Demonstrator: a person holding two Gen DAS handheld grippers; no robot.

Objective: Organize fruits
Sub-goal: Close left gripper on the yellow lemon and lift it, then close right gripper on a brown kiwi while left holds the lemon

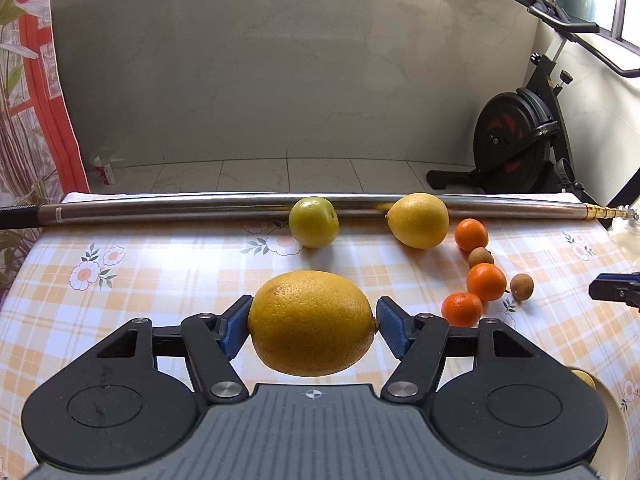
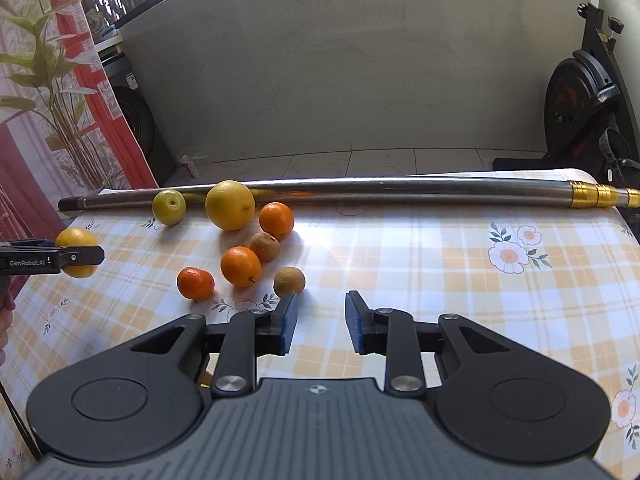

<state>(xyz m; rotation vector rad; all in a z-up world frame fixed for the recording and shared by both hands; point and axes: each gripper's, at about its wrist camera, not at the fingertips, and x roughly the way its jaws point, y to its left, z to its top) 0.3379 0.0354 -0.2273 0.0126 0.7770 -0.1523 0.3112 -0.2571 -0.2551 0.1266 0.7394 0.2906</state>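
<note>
Blue ribbed pads of the left gripper (image 1: 312, 326) press on both ends of a large yellow-orange lemon (image 1: 311, 322), held clear of the checked, flower-printed tablecloth (image 1: 160, 280) at lower centre of the left wrist view. Its jaws stand about half spread, filled by the fruit. Beyond it, toward the upper middle, lie one round yellow-green fruit (image 1: 314, 222) and one second yellow lemon (image 1: 418, 221), both touching a long steel pole with a gold threaded end (image 1: 180, 204) that crosses the frame. To the right of these sit three small orange mandarins (image 1: 486, 281) and two small brown longans (image 1: 521, 286), bunched close together. In the right wrist view the right gripper (image 2: 321, 326) hangs low at centre with its pads drawn near each other and nothing between them; one longan lies just past its left pad. A black exercise bike (image 1: 516, 144) stands at the right edge.
</note>
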